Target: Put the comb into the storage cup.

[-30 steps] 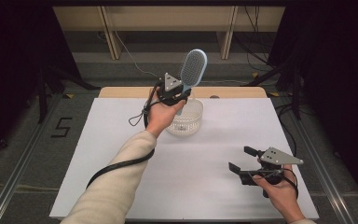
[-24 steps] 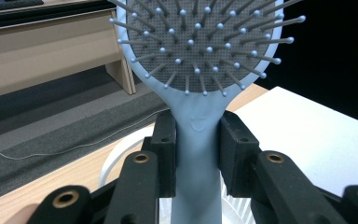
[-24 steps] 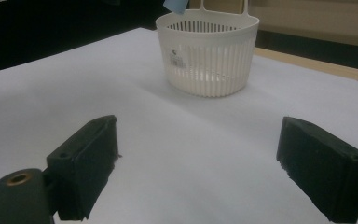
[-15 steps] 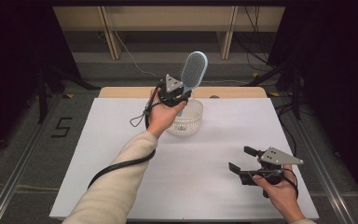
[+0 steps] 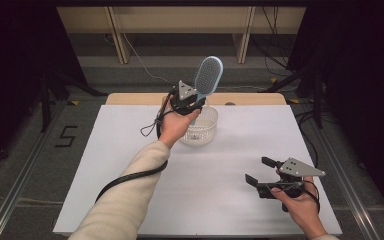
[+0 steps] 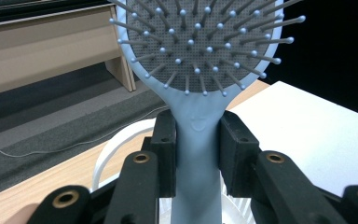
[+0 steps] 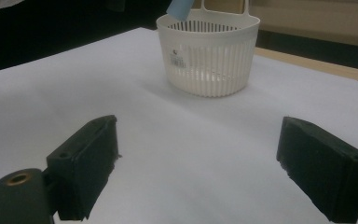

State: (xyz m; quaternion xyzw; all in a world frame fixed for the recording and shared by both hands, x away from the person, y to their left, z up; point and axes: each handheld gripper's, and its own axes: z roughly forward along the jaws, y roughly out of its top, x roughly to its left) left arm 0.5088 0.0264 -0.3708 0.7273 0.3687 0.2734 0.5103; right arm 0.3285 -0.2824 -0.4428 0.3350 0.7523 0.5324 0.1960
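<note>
Left claw (image 5: 189, 104) grips the hairbrush (image 5: 207, 77) by its handle, upright, directly above the white basket (image 5: 200, 131); right claw (image 5: 260, 172) wide open, empty

There was one blue hairbrush (image 5: 209, 75), one white basket (image 5: 200, 129), two grippers, and seemingly nothing else on the table (image 5: 130, 150).

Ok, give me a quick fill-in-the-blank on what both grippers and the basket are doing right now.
1. The left gripper has its jaws shut on the handle of a blue ____.
2. The hairbrush is held upright above the white ____.
3. The right gripper has its jaws ____ with nothing between them.
4. The basket stands on the white ____.

Missing words: hairbrush; basket; open; table
</note>
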